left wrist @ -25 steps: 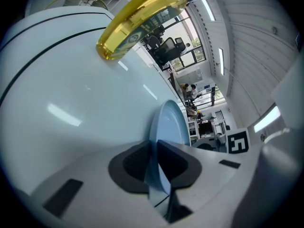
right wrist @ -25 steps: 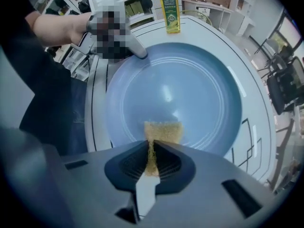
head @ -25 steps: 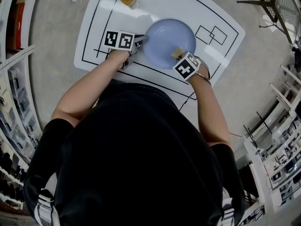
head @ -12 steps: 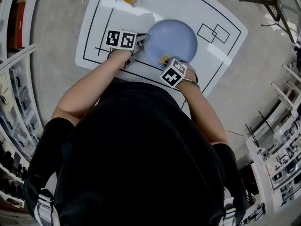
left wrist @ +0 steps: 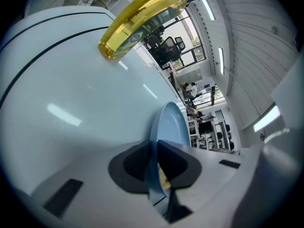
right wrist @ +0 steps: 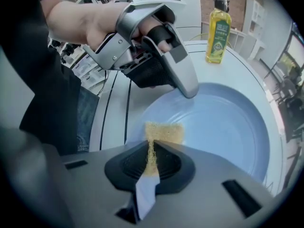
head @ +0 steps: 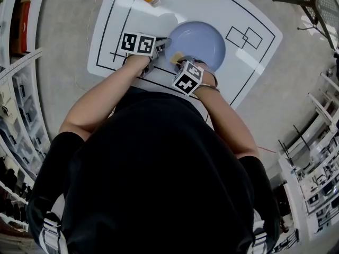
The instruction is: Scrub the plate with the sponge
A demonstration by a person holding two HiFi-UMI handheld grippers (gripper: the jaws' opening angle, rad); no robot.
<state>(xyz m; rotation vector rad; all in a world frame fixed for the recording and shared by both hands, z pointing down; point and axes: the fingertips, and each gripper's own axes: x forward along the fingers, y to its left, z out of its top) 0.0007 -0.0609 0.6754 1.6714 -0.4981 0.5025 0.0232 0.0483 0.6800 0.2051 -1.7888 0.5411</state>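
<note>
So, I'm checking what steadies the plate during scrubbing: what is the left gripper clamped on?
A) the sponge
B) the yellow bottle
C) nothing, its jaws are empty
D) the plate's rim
D: in the left gripper view, the left gripper has its jaws closed on the rim of the blue plate, while the sponge sits in the right gripper.

Head view: the person's torso [head: 153, 179] blocks the table [head: 169, 7] from 6 o'clock. The right gripper [head: 179, 62] has its jaws concealed under its own marker cube, which also covers the plate [head: 204, 41] rim at 7 o'clock. Only a corner of the sponge [head: 175, 56] shows. Left gripper view: the bottle [left wrist: 142, 20] is cut off at 12 o'clock. Right gripper view: the bottle's label print is too small to read, and the left gripper [right wrist: 190, 91] has its lower jaw hidden beneath the plate.
</note>
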